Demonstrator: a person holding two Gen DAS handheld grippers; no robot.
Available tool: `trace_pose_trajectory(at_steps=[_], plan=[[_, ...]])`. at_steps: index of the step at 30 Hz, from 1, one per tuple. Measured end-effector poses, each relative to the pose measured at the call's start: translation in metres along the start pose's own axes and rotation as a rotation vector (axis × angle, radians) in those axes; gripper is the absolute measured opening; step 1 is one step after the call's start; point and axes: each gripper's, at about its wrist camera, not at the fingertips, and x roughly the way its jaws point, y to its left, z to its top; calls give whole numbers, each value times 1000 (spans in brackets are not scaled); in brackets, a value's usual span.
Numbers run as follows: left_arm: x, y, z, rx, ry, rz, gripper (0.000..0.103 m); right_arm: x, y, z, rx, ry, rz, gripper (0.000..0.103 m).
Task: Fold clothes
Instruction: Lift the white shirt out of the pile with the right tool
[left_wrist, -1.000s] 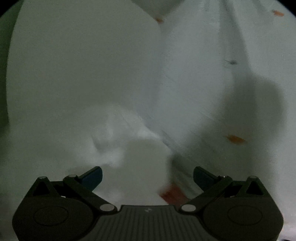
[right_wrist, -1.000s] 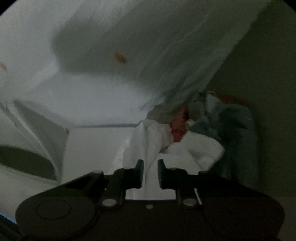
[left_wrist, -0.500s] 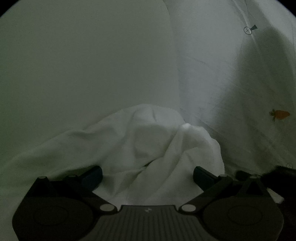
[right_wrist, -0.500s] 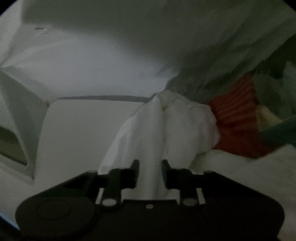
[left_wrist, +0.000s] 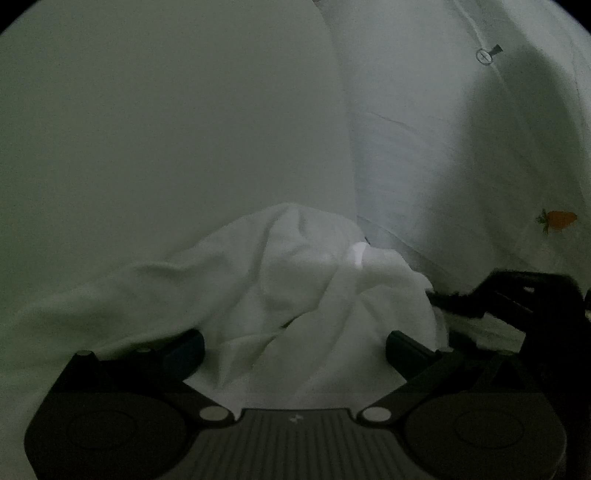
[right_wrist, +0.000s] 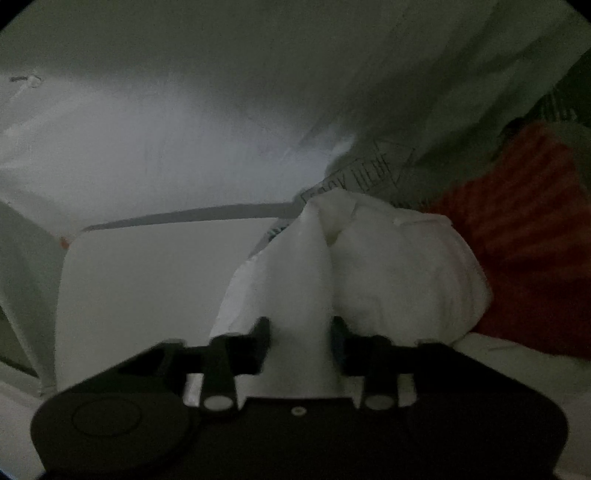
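A crumpled white garment (left_wrist: 295, 295) lies bunched on a pale surface in front of my left gripper (left_wrist: 295, 343), whose jaws stand wide open with cloth between them. In the right wrist view the same white garment (right_wrist: 369, 266) rises in a ridge between the fingers of my right gripper (right_wrist: 301, 332), whose jaws stand partly apart around the cloth. The right gripper also shows as a dark shape at the right edge of the left wrist view (left_wrist: 517, 295).
A pale sheet printed with small carrots (left_wrist: 557, 219) covers the area to the right. A red striped garment (right_wrist: 535, 229) and a grey printed cloth (right_wrist: 362, 177) lie to the right of the white one. The scene is dim.
The right gripper's jaws have widened around the white cloth fold, from nearly shut a second ago. The left gripper has come lower and closer to the bunched garment and stays open.
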Motion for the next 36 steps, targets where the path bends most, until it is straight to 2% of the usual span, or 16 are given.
trace_pose_trajectory(at_steps=[3, 5, 8, 15, 18, 22, 26, 27, 29, 31, 33, 34, 35, 36], plan=[[-1, 2, -1, -6, -3, -8, 103, -16, 12, -6, -37, -42, 45, 1], [-8, 9, 4, -52, 4, -50, 103, -38, 28, -11, -115, -97, 51, 1], [-30, 21, 7, -176, -15, -125, 103, -80, 62, -22, -310, -182, 21, 1], [-81, 4, 0, -230, 7, -186, 103, -206, 129, -61, -686, -416, -16, 1], [-100, -15, -5, -229, 26, -260, 103, -268, 141, -83, -772, -521, -40, 1], [-150, -46, -12, -204, 17, -400, 103, -356, 150, -115, -837, -681, -67, 1], [-201, -83, -21, -186, -20, -590, 103, -459, 165, -143, -899, -881, -95, 1], [-217, -97, -27, -180, -26, -669, 103, -490, 168, -150, -927, -942, -112, 1], [-244, -122, -41, -169, -14, -767, 103, -550, 172, -170, -995, -1065, -183, 0], [-259, -146, -64, -170, 44, -800, 103, -614, 166, -189, -1028, -1195, -306, 1], [-273, -170, -88, -172, 103, -831, 103, -680, 142, -204, -981, -1296, -466, 1], [-280, -183, -100, -173, 133, -846, 103, -706, 124, -208, -923, -1329, -568, 1], [-284, -189, -116, -190, 160, -855, 103, -731, 106, -211, -866, -1342, -682, 6], [-285, -197, -134, -209, 198, -848, 103, -751, 81, -207, -812, -1286, -842, 21]])
